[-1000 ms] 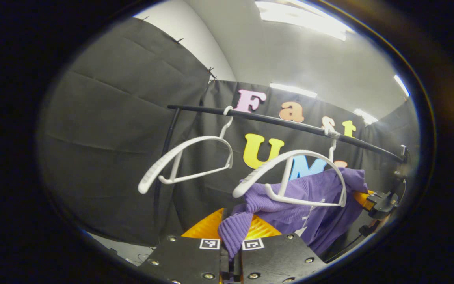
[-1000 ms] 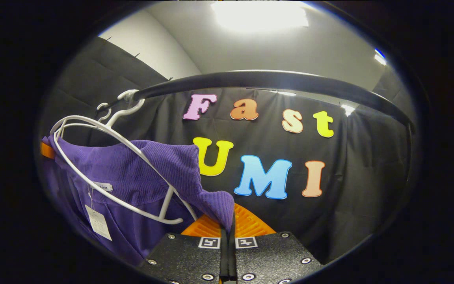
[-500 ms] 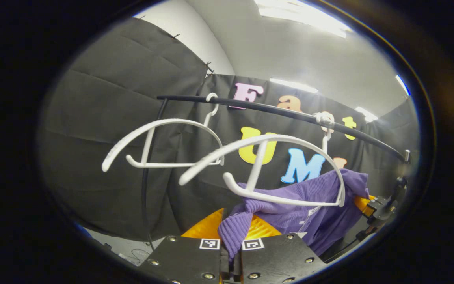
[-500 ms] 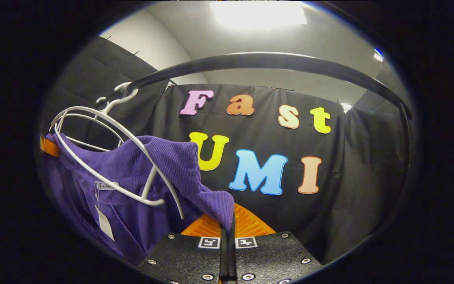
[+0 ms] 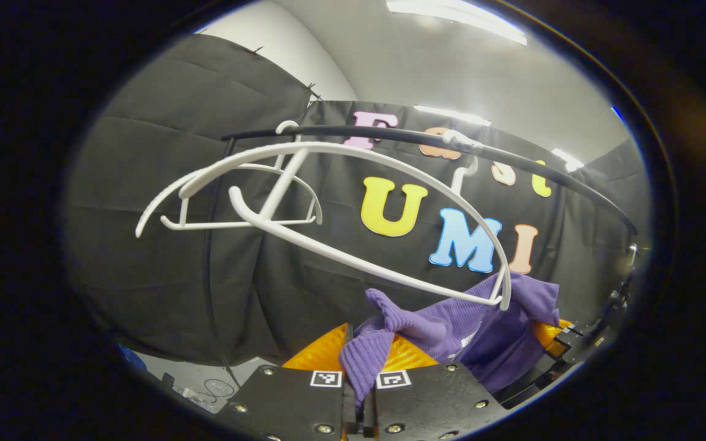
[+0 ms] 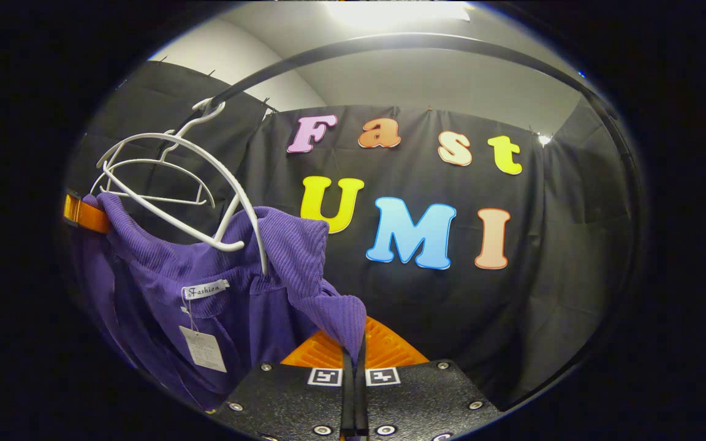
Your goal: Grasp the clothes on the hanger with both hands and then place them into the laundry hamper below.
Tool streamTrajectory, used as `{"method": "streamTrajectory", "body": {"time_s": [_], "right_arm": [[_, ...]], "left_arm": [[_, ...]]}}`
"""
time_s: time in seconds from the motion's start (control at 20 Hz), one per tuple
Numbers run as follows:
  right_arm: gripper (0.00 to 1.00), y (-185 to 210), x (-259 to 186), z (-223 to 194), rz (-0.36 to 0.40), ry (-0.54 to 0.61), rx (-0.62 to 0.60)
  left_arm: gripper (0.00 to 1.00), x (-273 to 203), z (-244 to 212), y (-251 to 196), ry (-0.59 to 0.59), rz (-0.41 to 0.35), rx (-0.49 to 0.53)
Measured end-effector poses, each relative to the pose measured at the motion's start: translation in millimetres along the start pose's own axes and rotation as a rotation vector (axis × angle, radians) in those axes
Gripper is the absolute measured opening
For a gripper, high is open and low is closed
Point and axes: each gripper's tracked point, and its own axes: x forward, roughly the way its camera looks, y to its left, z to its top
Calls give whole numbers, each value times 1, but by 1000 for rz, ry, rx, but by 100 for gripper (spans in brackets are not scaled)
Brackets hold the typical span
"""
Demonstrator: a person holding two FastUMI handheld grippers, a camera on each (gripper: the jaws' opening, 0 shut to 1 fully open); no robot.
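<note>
A purple knit garment [image 5: 482, 331] with a neck label and a paper tag [image 6: 203, 346] hangs stretched between my two grippers. My left gripper [image 5: 359, 361] is shut on one bunched shoulder of it. My right gripper [image 6: 354, 352] is shut on the other shoulder. A white hanger [image 5: 353, 202] hooked on the black rail [image 5: 543, 168] sits above the cloth. Its lower right tip rests against the garment [image 6: 163, 269] near the collar; whether it is still caught I cannot tell. In the left gripper view the right gripper [image 5: 567, 340] shows at the far right edge.
A second, bare white hanger [image 5: 224, 208] hangs on the rail farther left. The rail's upright post [image 5: 209, 275] stands at the left. A strip of pale floor [image 5: 200, 383] with a thin cable lies low at the left. The rail [image 6: 390, 44] arches overhead.
Both grippers have come down with the garment. The cloth has slid off the hanger's arms, and the hanger has swung up and now stands above it.
</note>
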Motion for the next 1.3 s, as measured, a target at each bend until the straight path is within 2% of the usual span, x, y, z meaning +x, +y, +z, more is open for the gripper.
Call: {"method": "streamTrajectory", "body": {"time_s": [0.2,0.4,0.6,0.7,0.75,0.85,0.9,0.95,1.0,1.3], "right_arm": [[0,-19,-15,-41,-19,95,83],[0,-5,-56,-57,8,145,110],[0,32,-96,-56,69,182,109],[0,48,-112,-55,90,201,98],[0,56,-120,-54,98,213,97],[0,74,-135,-55,116,246,108],[0,84,-142,-55,129,264,113],[0,99,-150,-54,147,280,118],[0,112,-157,-53,163,290,124],[0,202,-195,-65,263,393,166]], "left_arm": [[5,-10,-32,-22,63,-5,-4],[5,-42,-58,-20,84,10,-67],[5,-77,-74,-6,118,-7,-34],[12,-92,-75,8,124,-9,-33],[5,-99,-75,15,125,-12,-38],[5,-111,-78,28,134,-17,-46],[12,-117,-79,35,135,-22,-43],[12,-122,-79,43,136,-28,-34],[5,-128,-81,51,138,-33,-24],[5,-152,-133,95,202,-50,23]]}}
